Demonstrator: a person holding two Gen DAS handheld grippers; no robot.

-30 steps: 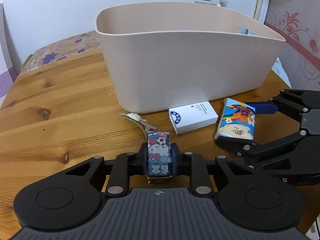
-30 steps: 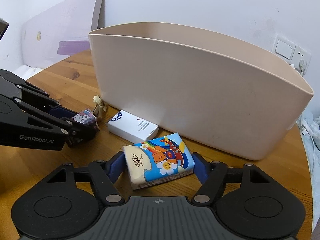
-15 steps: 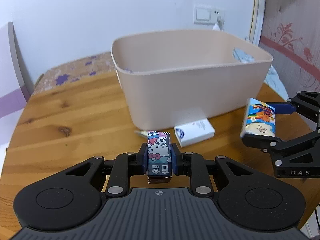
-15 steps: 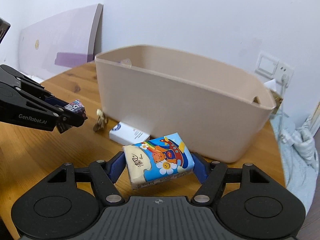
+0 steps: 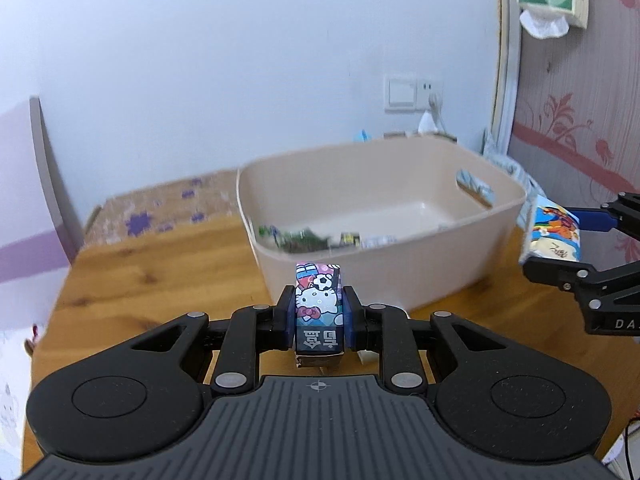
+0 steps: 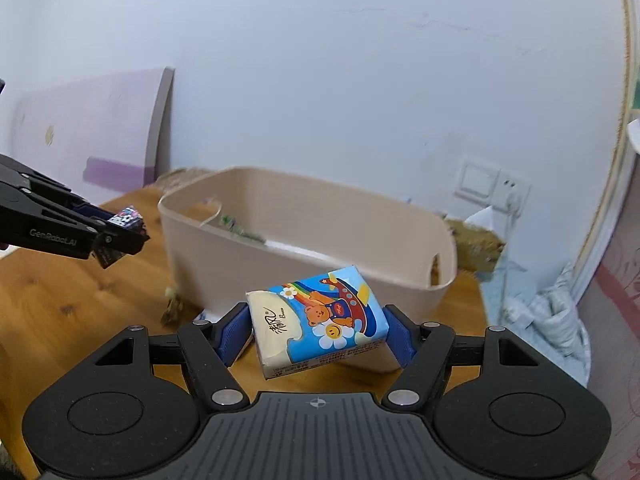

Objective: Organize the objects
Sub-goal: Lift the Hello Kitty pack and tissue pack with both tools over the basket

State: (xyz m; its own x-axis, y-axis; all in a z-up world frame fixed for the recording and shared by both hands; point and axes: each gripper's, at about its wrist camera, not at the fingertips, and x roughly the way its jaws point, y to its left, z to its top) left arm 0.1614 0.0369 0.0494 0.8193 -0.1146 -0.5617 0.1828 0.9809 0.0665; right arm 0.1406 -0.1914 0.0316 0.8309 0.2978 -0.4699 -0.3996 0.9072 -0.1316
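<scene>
The beige bin (image 5: 384,216) sits toward the bench's far edge, ahead of and below both loads: your left fingers (image 5: 319,312) pinch the small cartoon box (image 5: 319,308) lengthwise, your right fingers (image 6: 316,332) clamp the tissue pack (image 6: 316,326) crosswise, nearer the rim.

Bin (image 5: 400,280): plain beige inside and out. Small box (image 5: 318,308): white cartoon cat with red bow, football, dark band with white lettering. Tissue pack (image 6: 320,320): blue, rainbow, brown bear, smiling daisy, cream corner (black script). Surface (image 5: 160,288): orange-brown knotty wood. Both claws black; pads (image 6: 234,334) blue. Wall white.
</scene>
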